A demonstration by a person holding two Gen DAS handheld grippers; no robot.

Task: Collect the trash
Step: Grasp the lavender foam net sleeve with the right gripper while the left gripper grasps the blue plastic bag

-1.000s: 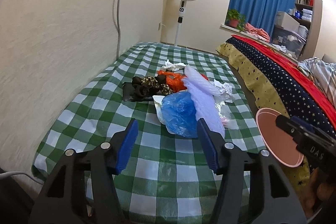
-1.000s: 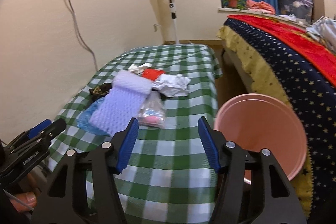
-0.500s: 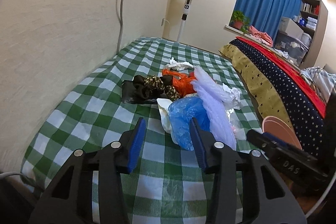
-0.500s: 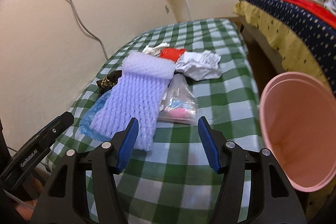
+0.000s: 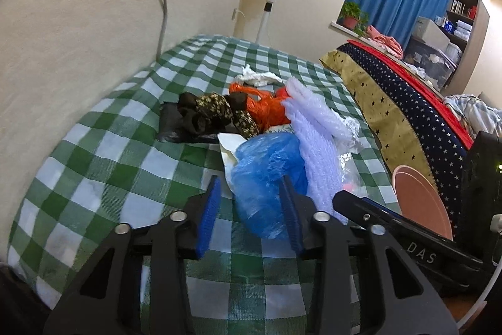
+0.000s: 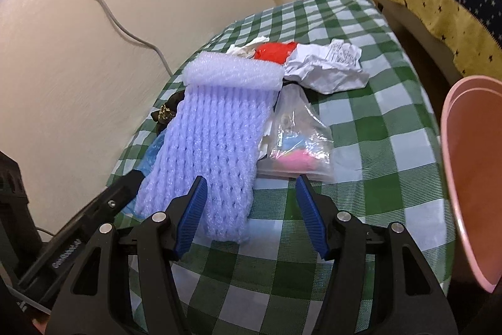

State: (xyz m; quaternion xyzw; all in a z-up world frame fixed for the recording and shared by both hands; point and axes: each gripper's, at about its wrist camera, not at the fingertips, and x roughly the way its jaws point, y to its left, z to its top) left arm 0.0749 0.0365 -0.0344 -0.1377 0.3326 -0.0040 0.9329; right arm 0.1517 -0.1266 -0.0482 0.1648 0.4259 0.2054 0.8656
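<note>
A heap of trash is seen mid-bench on the green-checked cloth (image 5: 103,146): one crumpled blue plastic bag (image 5: 266,175) nearest, one white foam net sleeve (image 6: 213,140) to its right, one orange bag (image 5: 269,109), one dark patterned wrapper (image 5: 213,112) to the left, and white tissue (image 5: 257,79) farthest. The left gripper (image 5: 251,206) is noted closing around the blue bag, which sits between the pads, not yet visibly pinched. Only the right wrist view shows one crumpled paper (image 6: 326,68) and one clear zip bag (image 6: 298,143) with pink contents. The right gripper (image 6: 251,209) is closing, unclenched, over the foam sleeve's near end. One pink bin (image 6: 470,178) is seen at the bench's right edge.
</note>
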